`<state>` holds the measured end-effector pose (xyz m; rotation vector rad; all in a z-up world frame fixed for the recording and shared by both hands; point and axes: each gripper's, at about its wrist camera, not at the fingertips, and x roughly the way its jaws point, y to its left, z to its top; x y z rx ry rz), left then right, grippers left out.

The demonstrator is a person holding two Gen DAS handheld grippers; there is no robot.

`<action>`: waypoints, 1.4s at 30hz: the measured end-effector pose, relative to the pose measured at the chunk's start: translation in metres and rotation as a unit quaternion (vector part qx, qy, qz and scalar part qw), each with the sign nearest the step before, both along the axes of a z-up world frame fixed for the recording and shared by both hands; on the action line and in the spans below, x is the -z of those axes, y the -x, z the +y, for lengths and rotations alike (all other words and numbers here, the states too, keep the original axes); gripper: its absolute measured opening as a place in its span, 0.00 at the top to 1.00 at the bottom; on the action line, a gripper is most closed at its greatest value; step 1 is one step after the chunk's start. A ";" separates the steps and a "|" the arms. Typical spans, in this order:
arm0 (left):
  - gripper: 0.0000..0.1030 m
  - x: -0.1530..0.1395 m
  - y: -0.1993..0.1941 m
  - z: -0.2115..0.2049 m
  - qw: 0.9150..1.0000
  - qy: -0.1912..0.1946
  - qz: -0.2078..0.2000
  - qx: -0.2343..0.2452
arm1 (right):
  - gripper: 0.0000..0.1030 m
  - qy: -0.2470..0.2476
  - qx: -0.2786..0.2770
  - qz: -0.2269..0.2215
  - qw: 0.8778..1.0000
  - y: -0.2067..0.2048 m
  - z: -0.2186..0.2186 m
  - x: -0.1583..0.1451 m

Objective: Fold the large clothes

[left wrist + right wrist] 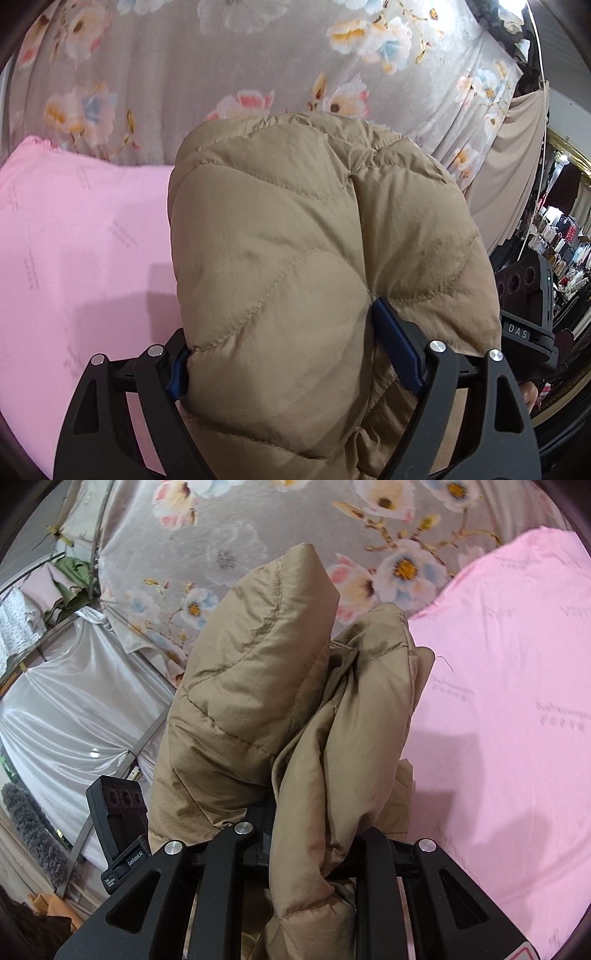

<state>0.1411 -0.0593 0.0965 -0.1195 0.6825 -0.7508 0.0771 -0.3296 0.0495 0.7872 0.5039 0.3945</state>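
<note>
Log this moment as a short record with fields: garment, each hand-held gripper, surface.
garment: tan quilted jacket, bunched and lifted
left hand-held gripper: shut on the jacket, blue pads pressing the padding
right hand-held gripper: shut on a fold of the jacket
surface: pink sheet over floral grey cloth

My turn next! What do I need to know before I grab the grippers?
Left gripper: shut on the tan puffy jacket, blue pads pinching a thick quilted bunch.
Right gripper: also shut on the jacket, fingertips hidden under the fabric.
Where things are: the jacket is lifted and bunched between both grippers, above the pink sheet that lies on the floral cover.
Done: the jacket is picked up.
Left: probably lay it flat on the pink sheet, then fold it. No neat fold is visible yet.
</note>
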 end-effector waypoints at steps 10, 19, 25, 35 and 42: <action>0.22 -0.031 -0.062 0.014 0.997 0.011 -0.070 -0.005 | 0.82 0.035 -0.004 -0.038 0.999 -0.083 0.016 -0.039; 0.22 -0.003 -0.135 0.025 0.998 0.003 -0.056 -0.026 | 0.82 0.034 -0.015 0.001 0.999 -0.167 0.024 -0.002; 0.23 0.037 -0.175 0.029 0.999 -0.007 -0.023 -0.031 | 0.82 0.029 -0.021 0.039 0.999 -0.203 0.027 0.040; 0.23 0.114 -0.220 0.049 0.996 -0.038 0.029 -0.075 | 0.81 0.022 -0.018 0.111 0.993 -0.235 0.029 0.117; 0.13 0.146 -0.238 0.079 0.991 0.005 0.063 -0.115 | 0.66 0.022 0.008 0.129 0.991 -0.245 0.032 0.144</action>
